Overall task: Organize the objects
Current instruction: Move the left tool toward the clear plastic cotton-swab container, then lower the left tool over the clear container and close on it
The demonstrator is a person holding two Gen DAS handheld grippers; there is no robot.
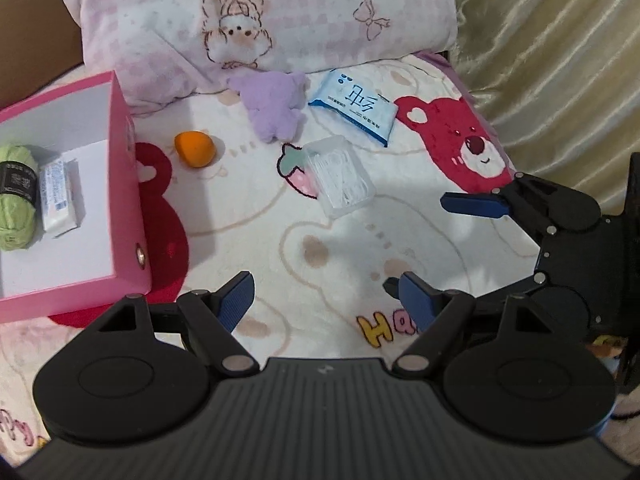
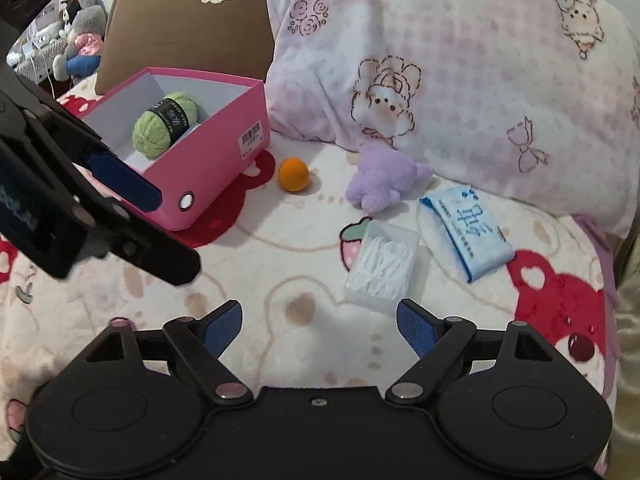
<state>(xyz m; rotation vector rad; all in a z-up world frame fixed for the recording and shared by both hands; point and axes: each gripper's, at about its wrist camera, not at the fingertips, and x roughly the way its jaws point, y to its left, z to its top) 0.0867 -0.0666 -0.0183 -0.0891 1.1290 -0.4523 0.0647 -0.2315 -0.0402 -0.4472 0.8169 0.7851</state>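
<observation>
A pink box [image 1: 124,184] [image 2: 224,176] stands on the left of the bed, holding a green yarn ball [image 1: 16,196] [image 2: 164,126] and a white packet [image 1: 60,196]. On the blanket lie an orange [image 1: 195,149] [image 2: 294,175], a purple plush [image 1: 274,106] [image 2: 380,184], a blue tissue pack [image 1: 354,106] [image 2: 466,234] and a clear case of white sticks [image 1: 342,176] [image 2: 382,266]. My left gripper [image 1: 324,300] [image 2: 176,236] hangs open beside the box, nothing between its fingers. My right gripper [image 2: 320,320] [image 1: 432,244] is open and empty just short of the clear case.
A pink patterned pillow [image 1: 260,20] [image 2: 460,60] lies behind the objects. A brown cushion [image 2: 180,28] stands behind the box, with plush toys [image 2: 80,36] far left. A beige curtain [image 1: 560,60] hangs on the right. The cartoon blanket [image 1: 320,240] covers the bed.
</observation>
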